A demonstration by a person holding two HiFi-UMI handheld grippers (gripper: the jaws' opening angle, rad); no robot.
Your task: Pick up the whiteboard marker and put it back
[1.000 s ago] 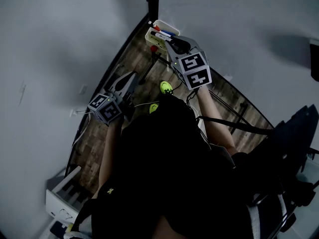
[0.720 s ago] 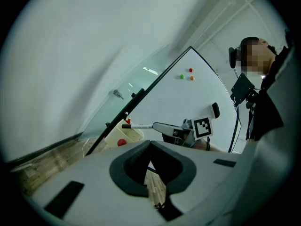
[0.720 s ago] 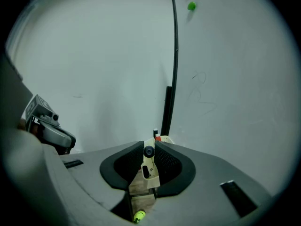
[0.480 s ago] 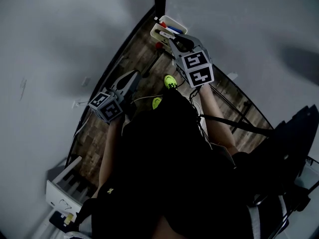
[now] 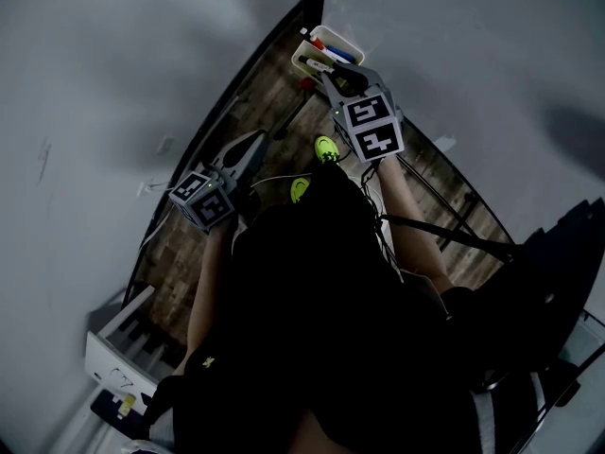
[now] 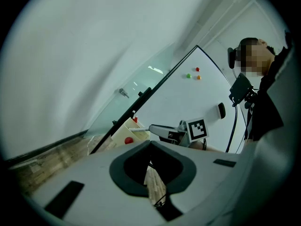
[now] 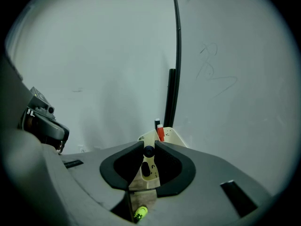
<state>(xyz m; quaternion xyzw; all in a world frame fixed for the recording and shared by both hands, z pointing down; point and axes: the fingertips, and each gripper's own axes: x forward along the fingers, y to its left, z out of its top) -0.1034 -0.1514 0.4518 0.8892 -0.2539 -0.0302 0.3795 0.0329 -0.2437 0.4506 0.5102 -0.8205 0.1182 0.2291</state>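
Cream plastic marker tray at whiteboard lower edge; right gripper clamped on dark whiteboard marker just short of tray rim; left gripper jaws together, well clear

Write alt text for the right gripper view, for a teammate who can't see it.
The right gripper pinches a dark marker, seen end-on, between its fingers. Just beyond sits a cream tray holding a red marker, against a whiteboard with a black frame.
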